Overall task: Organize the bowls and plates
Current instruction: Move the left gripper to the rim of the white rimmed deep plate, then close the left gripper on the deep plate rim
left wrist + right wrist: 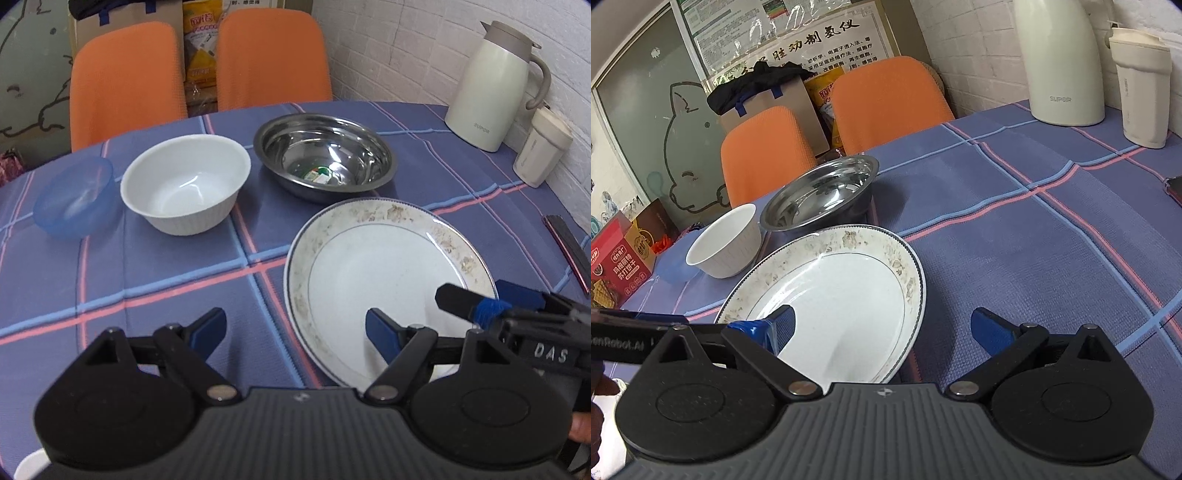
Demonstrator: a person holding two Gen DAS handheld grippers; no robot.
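A plaid blue cloth covers the counter (166, 280), where four dishes sit apart from one another. Nearest is a white plate (384, 280) with a worn floral rim; behind it stands a steel bowl (325, 157), to that bowl's left a white ribbed bowl (186, 182), and further left a translucent blue bowl (75, 197). The left hand-held gripper (295, 330) is spread wide and holds nothing; one blue finger hangs over the bare cloth and the other over the plate's near-left part, whether touching it cannot be told. The right hand-held gripper (882, 328) is likewise spread wide and empty, straddling the plate's right rim with one finger over the plate's well and the other over the cloth beside it. In the left wrist view the right tool comes in from the right edge, its fingers on either side of the rim. A cream thermos jug (495, 86) and a cream tumbler (541, 147) stand by the brick wall, and two orange chairs (273, 55) face the far side.
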